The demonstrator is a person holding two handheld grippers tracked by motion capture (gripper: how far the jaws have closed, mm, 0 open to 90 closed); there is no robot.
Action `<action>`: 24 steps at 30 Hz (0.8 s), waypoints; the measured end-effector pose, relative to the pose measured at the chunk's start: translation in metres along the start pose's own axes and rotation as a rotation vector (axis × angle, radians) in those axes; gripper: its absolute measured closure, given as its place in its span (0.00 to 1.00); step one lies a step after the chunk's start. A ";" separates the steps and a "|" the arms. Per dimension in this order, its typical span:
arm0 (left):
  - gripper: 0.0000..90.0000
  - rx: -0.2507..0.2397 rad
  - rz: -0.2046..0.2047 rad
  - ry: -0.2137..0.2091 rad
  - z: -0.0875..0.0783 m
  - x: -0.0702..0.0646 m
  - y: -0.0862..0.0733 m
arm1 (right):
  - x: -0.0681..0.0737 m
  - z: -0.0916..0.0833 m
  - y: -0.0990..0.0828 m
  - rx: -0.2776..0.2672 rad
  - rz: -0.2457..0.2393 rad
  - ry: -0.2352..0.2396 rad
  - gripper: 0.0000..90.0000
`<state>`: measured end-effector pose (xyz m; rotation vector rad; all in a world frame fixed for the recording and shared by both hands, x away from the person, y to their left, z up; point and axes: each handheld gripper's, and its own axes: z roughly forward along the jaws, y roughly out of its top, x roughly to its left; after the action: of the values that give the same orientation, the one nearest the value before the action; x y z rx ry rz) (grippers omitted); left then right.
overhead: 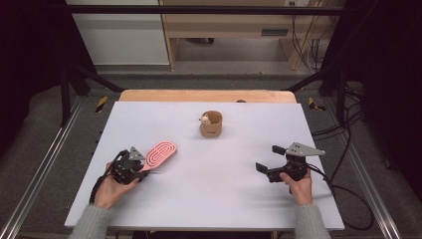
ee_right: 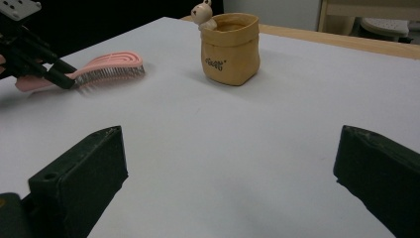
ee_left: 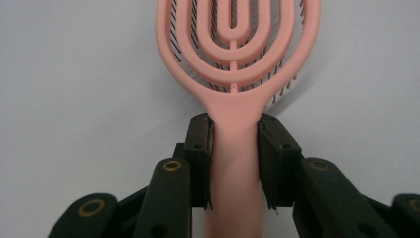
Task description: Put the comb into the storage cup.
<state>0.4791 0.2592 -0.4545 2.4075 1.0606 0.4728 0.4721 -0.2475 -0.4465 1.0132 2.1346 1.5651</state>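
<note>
- The left gripper [overhead: 141,172] is closed on the handle of a pink hairbrush [overhead: 159,154]. In the left gripper view its two black jaws press both sides of the narrow handle just below the head.
- The hairbrush [ee_left: 237,59] reaches forward from those jaws — its looped, open-ribbed back faces up and its dark bristles point down at the white table [overhead: 224,199]. Whether the bristles touch the surface I cannot tell.
- The right gripper [overhead: 268,160] is spread wide and grips nothing; in the right gripper view its jaws stand far apart at the lower corners over bare table.
- Ahead of the right gripper, well apart from it, stands a small tan pouch-shaped cup [ee_right: 230,48] with a little pale animal figure [ee_right: 202,12] at its rim — the left gripper and hairbrush [ee_right: 106,67] lie off to its left.
</note>
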 end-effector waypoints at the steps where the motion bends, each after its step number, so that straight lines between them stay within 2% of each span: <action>1: 0.76 -0.001 -0.002 0.001 0.000 0.000 0.000 | 0.000 0.000 0.000 -0.002 0.004 0.001 0.00; 13: 0.77 -0.036 0.002 0.015 -0.006 -0.001 0.000 | 0.000 0.000 0.000 -0.004 0.002 -0.001 0.00; 24: 0.77 -0.075 -0.035 0.024 -0.013 0.000 0.000 | 0.000 0.000 0.000 0.000 0.002 0.001 0.00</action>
<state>0.4729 0.2626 -0.4440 2.3195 1.0748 0.5219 0.4722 -0.2469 -0.4467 1.0153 2.1347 1.5674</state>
